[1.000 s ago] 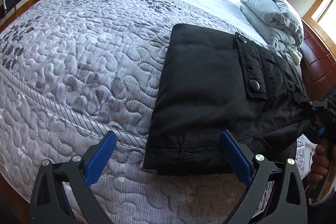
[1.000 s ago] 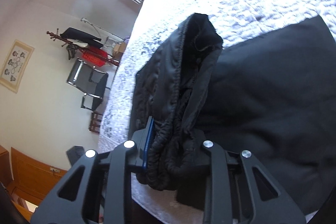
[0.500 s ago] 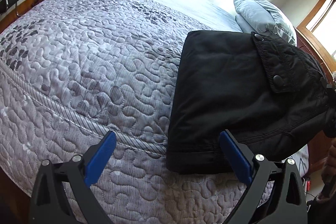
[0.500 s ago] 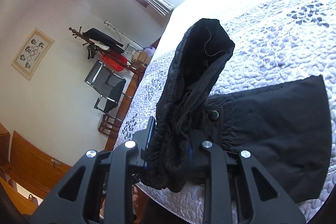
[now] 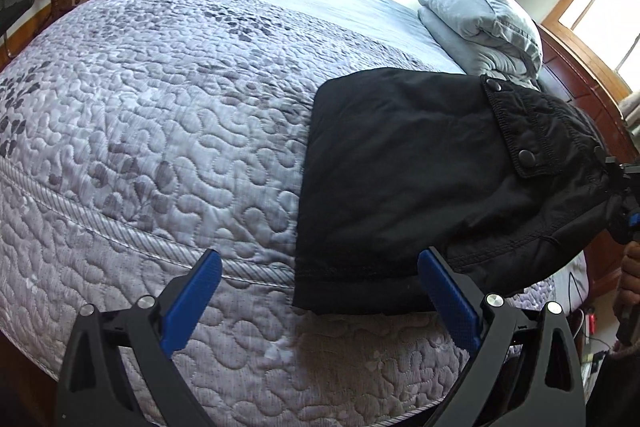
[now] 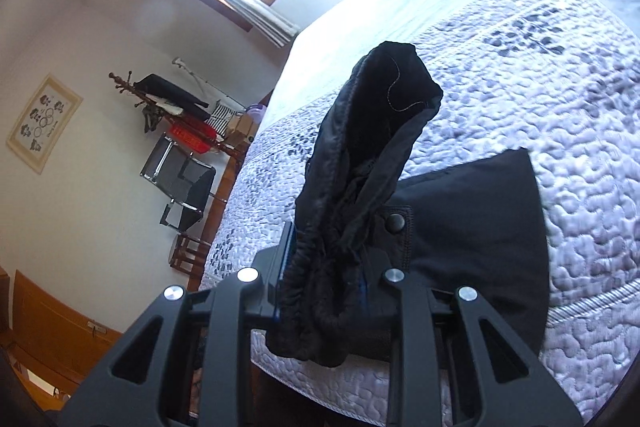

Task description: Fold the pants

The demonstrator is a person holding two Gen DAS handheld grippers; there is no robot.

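1. Nearest, the left gripper (image 5: 320,291) hung with its blue pads spread wide and nothing between them, just above the bed's near edge.
2. Beyond it, the black pants (image 5: 420,179) lay folded on the quilted bedspread (image 5: 160,115).
3. At their right end, the right gripper (image 6: 324,267) pinched the bunched waistband (image 6: 360,155) between narrowed fingers, raised off the quilt.
4. Farther back, a grey pillow (image 5: 476,19) rested by the headboard.

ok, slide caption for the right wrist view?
Right gripper clamps bunched waistband of black pants, lifting it above quilted bed.
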